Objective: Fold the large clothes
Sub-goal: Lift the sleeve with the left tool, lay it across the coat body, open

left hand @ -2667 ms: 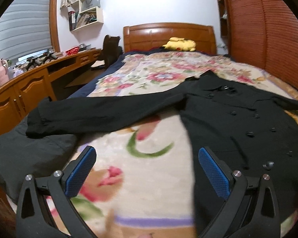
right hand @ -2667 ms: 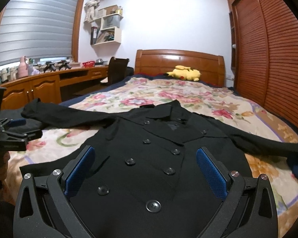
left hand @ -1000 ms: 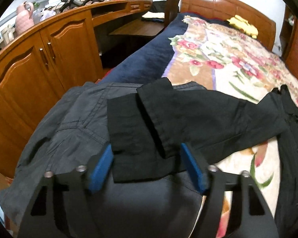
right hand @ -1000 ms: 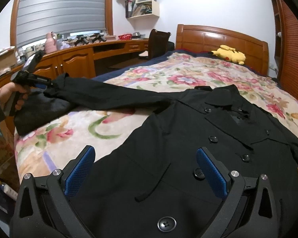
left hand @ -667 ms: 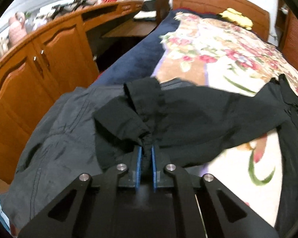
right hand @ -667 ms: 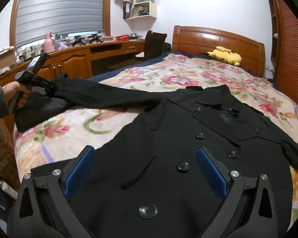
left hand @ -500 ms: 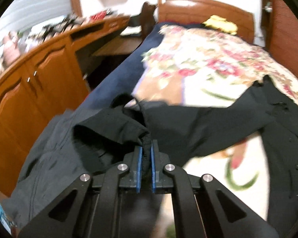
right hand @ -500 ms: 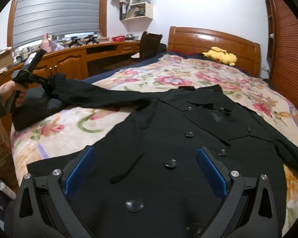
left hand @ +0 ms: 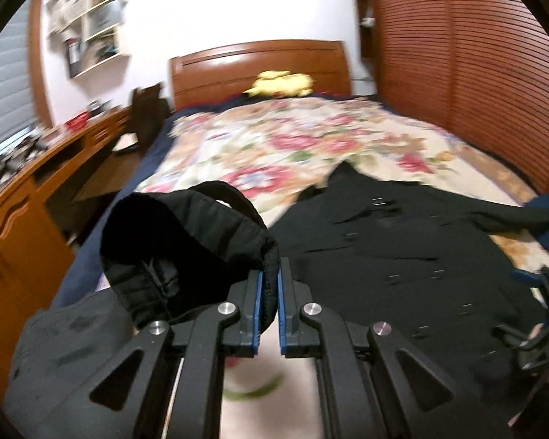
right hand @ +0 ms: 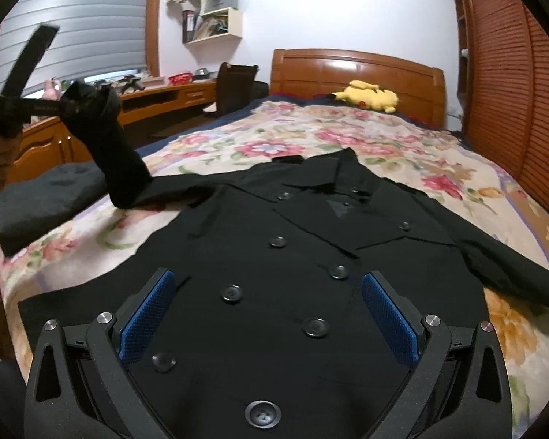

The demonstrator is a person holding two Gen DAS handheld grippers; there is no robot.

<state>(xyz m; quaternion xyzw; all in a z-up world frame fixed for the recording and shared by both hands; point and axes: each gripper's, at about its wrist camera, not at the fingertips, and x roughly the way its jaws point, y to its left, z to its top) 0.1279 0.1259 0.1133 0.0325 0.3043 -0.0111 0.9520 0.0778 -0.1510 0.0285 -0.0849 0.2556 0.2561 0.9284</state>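
Note:
A black double-breasted coat (right hand: 311, 256) lies front up on the floral bed cover (right hand: 347, 135). My left gripper (left hand: 269, 281) is shut on the cuff of the coat's left sleeve (left hand: 186, 234) and holds it raised above the bed. In the right wrist view that sleeve (right hand: 117, 153) stands up at the left, held by the left gripper (right hand: 60, 108). My right gripper (right hand: 267, 311) is open and empty, hovering over the coat's lower front. The other sleeve (right hand: 512, 259) lies stretched out to the right.
A dark grey garment (right hand: 44, 201) lies at the bed's left edge. A wooden desk and cabinets (right hand: 47, 142) run along the left. A chair (right hand: 234, 84) stands by the desk. A yellow plush toy (right hand: 369, 98) sits by the headboard. A slatted wardrobe (right hand: 523, 91) lines the right.
My left gripper went to the sleeve cuff, shut on it, then lifted it and carried it toward the coat's body. The right gripper stayed open over the coat.

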